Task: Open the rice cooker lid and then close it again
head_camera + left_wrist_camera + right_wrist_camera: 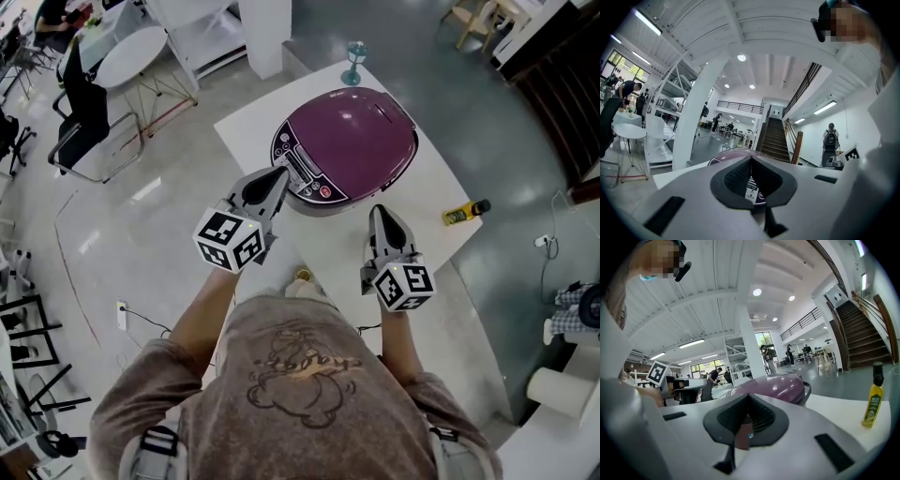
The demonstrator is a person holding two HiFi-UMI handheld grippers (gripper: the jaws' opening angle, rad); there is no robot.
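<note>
The purple rice cooker [352,141] stands on the white table [251,120] with its lid down and its control panel facing me. My left gripper [281,172] is held level just in front of the panel's left end, jaws together with nothing between them. My right gripper [378,211] hovers a little short of the cooker's front right side, also shut and empty. In the left gripper view only a strip of the cooker [725,156] shows over the closed jaws. In the right gripper view the lid [780,386] bulges just beyond the jaw tips.
A yellow oil bottle [466,213] lies near the table's right edge and stands at the right of the right gripper view [872,401]. A stemmed glass [354,62] stands at the table's far corner. A black chair [82,117] is on the floor at left.
</note>
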